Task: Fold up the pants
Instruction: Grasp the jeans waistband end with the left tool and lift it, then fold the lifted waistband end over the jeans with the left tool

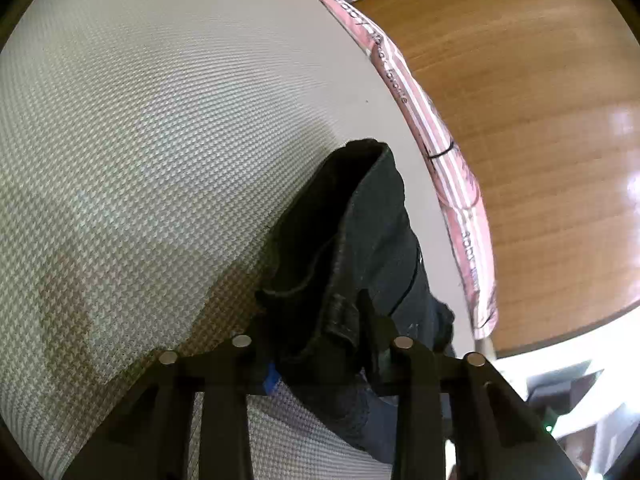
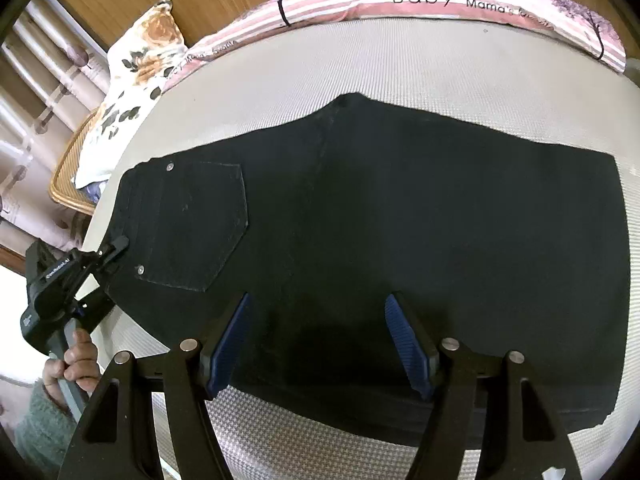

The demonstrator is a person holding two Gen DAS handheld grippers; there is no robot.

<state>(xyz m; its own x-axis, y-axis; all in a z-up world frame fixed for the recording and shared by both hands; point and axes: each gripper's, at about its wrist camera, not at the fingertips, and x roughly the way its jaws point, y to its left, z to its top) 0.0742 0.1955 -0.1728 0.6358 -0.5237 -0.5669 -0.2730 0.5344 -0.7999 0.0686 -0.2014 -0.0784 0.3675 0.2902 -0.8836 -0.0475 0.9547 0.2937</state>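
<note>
Pants (image 2: 380, 240) lie flat, apparently already doubled. Left hand-held gripper (image 1: 320, 344) pinches waistband corner; right hand-held gripper (image 2: 318, 344) hovers open above. Further folds likely remain.

Pants on a bed, a gripper at each side.

The pants (image 2: 400, 220) lie flat across the mattress (image 2: 360, 60), waistband left. A quilt (image 2: 440, 0) runs along the far edge, a pillow (image 2: 132, 80) at the far left. The left gripper (image 2: 116, 250) meets the waistband; the right gripper (image 2: 320, 340) hangs over the near edge.
</note>
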